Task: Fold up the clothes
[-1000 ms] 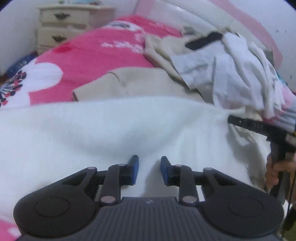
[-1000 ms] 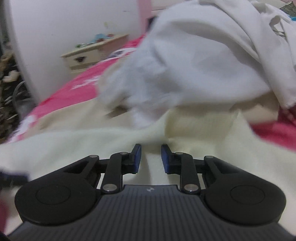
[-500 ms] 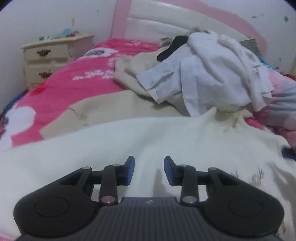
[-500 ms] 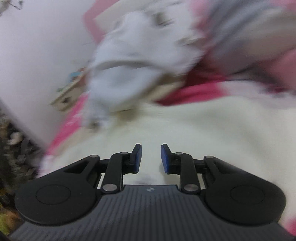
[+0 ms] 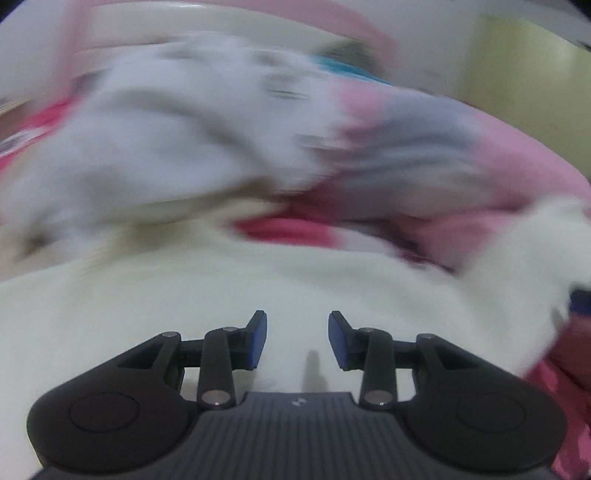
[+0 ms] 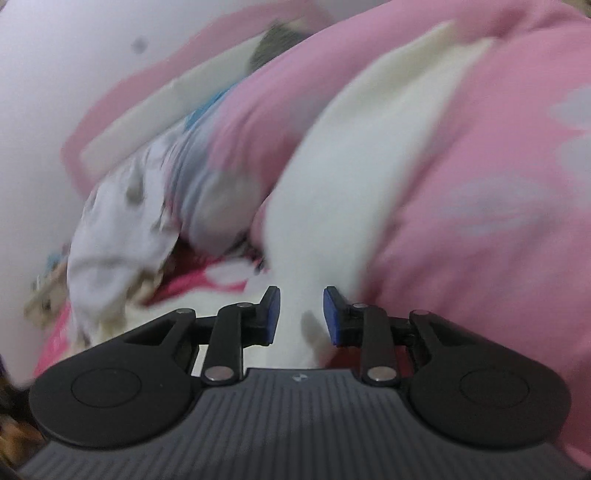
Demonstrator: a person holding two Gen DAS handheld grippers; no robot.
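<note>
Cream garment (image 5: 229, 295), fleecy and pale, spread across the bed directly beneath and ahead of the left gripper (image 5: 297, 339); a long sleeve-like strip of the same cream fabric (image 6: 369, 155) runs from between the fingers of the right gripper (image 6: 301, 317) up over a pink quilt (image 6: 480, 184). Left gripper: blue-padded fingers (image 5: 258, 338) parted by a moderate gap, nothing between them, cloth lying below. Right gripper: fingers (image 6: 271, 314) likewise parted, slightly narrower; the cream strip passes through the gap, but whether the pads touch it cannot be told. Beyond the garment in the left wrist view, strongly motion-blurred: a heap of white clothes (image 5: 166, 140) at upper left, a pink-and-grey bundle (image 5: 424, 140) to its right, a patch of red-pink bedspread (image 5: 288, 229) between heap and garment, and a pale headboard with pink trim (image 5: 258, 22) along the top. Right wrist view: the white heap (image 6: 118, 221) sits at left, near the headboard (image 6: 155, 103), with white wall (image 6: 55, 55) behind it.
</note>
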